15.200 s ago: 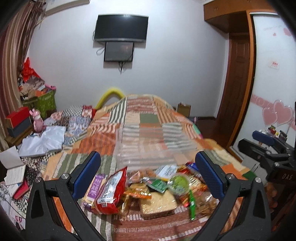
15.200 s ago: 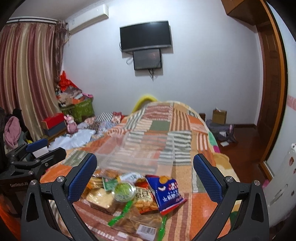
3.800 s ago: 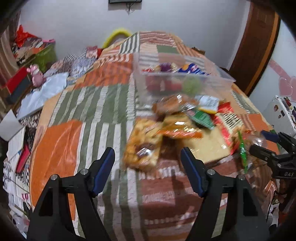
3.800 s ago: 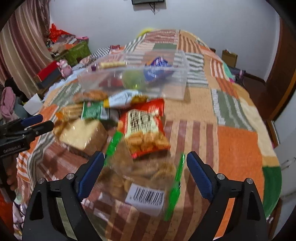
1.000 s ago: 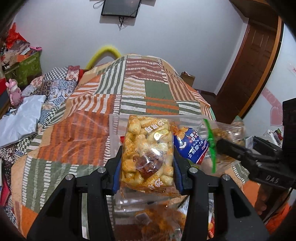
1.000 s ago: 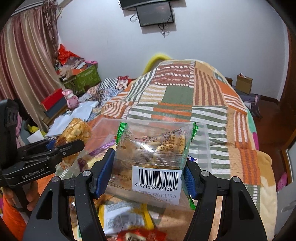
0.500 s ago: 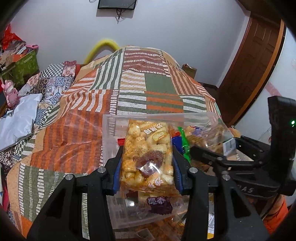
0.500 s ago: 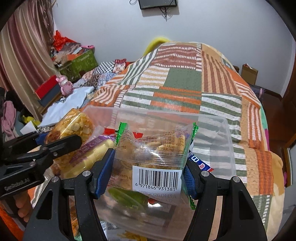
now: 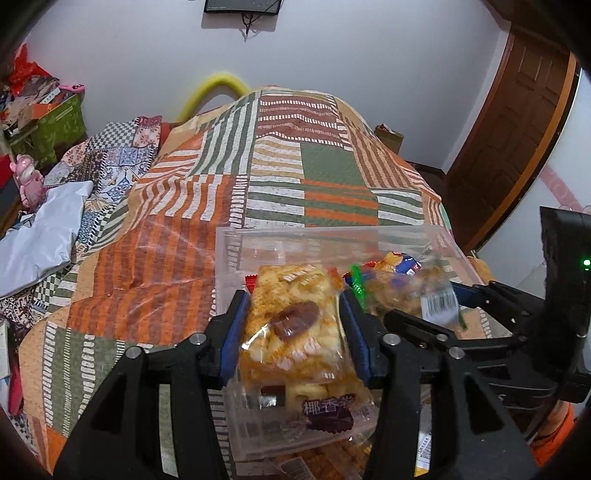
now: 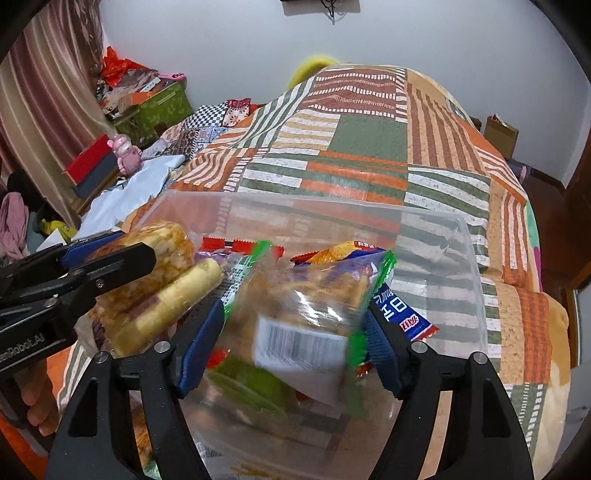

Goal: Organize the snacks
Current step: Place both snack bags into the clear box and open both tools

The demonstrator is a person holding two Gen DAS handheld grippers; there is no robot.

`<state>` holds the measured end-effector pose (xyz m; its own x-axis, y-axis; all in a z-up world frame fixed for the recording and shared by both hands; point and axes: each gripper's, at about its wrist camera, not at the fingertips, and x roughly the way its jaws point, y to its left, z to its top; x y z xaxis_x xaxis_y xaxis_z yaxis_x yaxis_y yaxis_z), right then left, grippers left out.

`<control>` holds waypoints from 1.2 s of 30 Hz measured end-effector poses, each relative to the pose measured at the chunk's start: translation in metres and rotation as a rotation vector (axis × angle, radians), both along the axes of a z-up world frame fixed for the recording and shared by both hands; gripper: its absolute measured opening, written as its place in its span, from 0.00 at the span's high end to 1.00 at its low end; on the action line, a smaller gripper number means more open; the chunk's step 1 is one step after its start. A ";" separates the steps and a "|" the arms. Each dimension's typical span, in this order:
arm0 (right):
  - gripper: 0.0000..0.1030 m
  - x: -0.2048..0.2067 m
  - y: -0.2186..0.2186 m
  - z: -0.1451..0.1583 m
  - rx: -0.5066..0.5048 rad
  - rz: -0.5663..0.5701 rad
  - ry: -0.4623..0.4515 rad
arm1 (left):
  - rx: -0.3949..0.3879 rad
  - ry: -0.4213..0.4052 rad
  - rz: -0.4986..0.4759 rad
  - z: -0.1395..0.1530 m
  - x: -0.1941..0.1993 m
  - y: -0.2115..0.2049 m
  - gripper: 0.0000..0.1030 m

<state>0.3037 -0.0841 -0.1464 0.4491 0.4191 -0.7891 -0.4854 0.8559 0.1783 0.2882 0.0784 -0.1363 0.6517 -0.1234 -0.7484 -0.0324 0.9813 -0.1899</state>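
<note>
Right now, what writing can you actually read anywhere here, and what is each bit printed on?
"椰香": purple label on the snack pack in the clear box.
"enRobot.AI": left gripper body, first letters cut off.
Barcode label on the clear cookie bag in the right gripper's jaws: blurred, unreadable.
White characters on the blue packet: not legible.

Patchwork bedspread (image 9: pixel 325 173), wall-mounted TV (image 9: pixel 242 5), wooden door (image 9: pixel 517 122), pink toy (image 10: pixel 127 153).

One clear rectangular plastic container (image 9: pixel 332 240) is seen on one striped patchwork bed (image 9: pixel 280 162). Two black grippers with blue pads are counted, the left gripper (image 9: pixel 293 332) and the right gripper (image 10: pixel 295 350), and one clear snack packet sits between each pair: the golden puffed-snack packet (image 9: pixel 295 325) and the green-edged barcode packet (image 10: pixel 306 314).
</note>
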 end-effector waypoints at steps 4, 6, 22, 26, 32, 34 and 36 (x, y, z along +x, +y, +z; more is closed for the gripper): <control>0.27 -0.008 -0.003 0.012 0.007 0.000 -0.031 | 0.011 -0.031 -0.001 0.012 -0.011 -0.003 0.39; 0.27 -0.013 -0.004 0.018 0.008 0.001 -0.046 | 0.013 -0.040 -0.008 0.017 -0.016 -0.005 0.39; 0.21 -0.079 -0.034 0.063 0.023 -0.011 -0.175 | 0.079 -0.072 -0.041 0.043 -0.091 -0.026 0.29; 0.21 -0.099 -0.042 0.064 0.026 -0.012 -0.181 | 0.066 -0.057 -0.037 0.040 -0.109 -0.030 0.29; 0.21 -0.119 -0.053 0.057 0.030 -0.020 -0.163 | 0.051 -0.036 -0.035 0.033 -0.133 -0.038 0.29; 0.21 -0.125 -0.058 0.053 0.030 -0.027 -0.152 | 0.049 -0.028 -0.031 0.031 -0.141 -0.040 0.29; 0.21 -0.131 -0.063 0.047 0.030 -0.033 -0.137 | 0.046 -0.016 -0.027 0.027 -0.148 -0.041 0.29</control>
<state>0.1730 -0.1470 -0.0993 0.5656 0.4249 -0.7068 -0.4783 0.8672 0.1385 0.1406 0.0378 -0.1095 0.6608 -0.1073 -0.7428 -0.0027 0.9894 -0.1453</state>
